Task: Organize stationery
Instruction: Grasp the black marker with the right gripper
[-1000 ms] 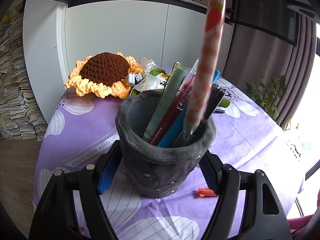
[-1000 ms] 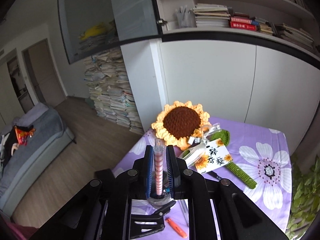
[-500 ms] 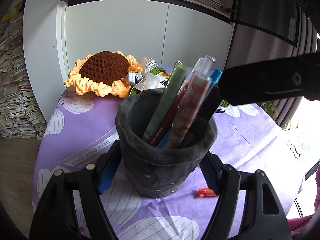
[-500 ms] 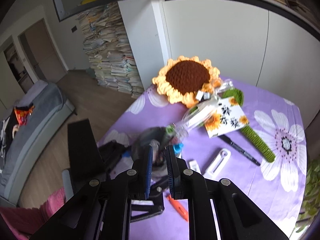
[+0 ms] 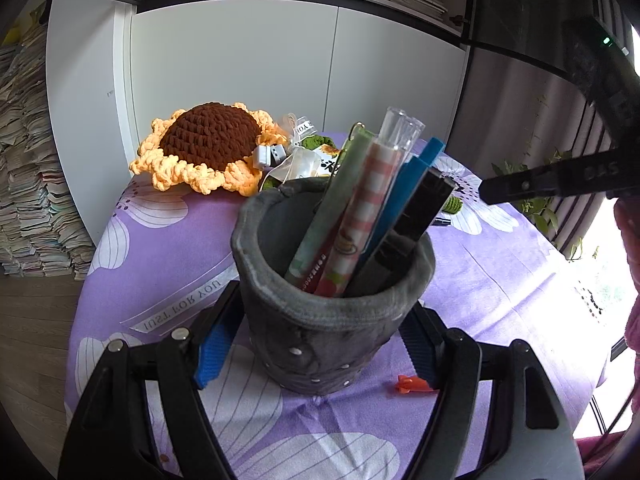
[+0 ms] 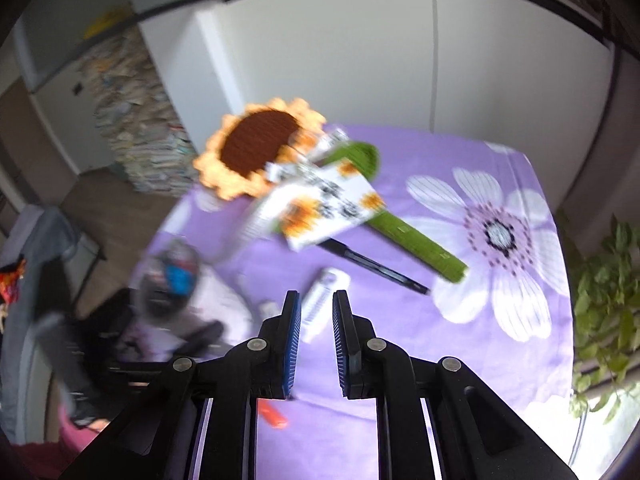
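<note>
My left gripper (image 5: 320, 344) is shut on a grey fabric pen holder (image 5: 332, 320), upright on the purple flowered tablecloth (image 5: 500, 280). Several pens stand in it, among them a pink checked pen (image 5: 360, 224). My right gripper (image 6: 316, 316) is open and empty, above the table; it shows as a black arm (image 5: 560, 180) at the right of the left wrist view. Below it lie a white correction-tape case (image 6: 322, 304), a black pen (image 6: 376, 268) and an orange cap (image 6: 272, 414). The holder (image 6: 172, 280) is blurred at its left.
A crocheted sunflower (image 5: 208, 144) with a green stem (image 6: 404, 232) and a white sunflower card (image 6: 320, 208) lie at the table's far side. White cabinets stand behind. A book stack (image 5: 24, 200) is left. A plant (image 6: 608, 300) is right.
My right gripper let go of the pink checked pen, which dropped into the holder. It then rose and swung right over the table. My left gripper has not moved.
</note>
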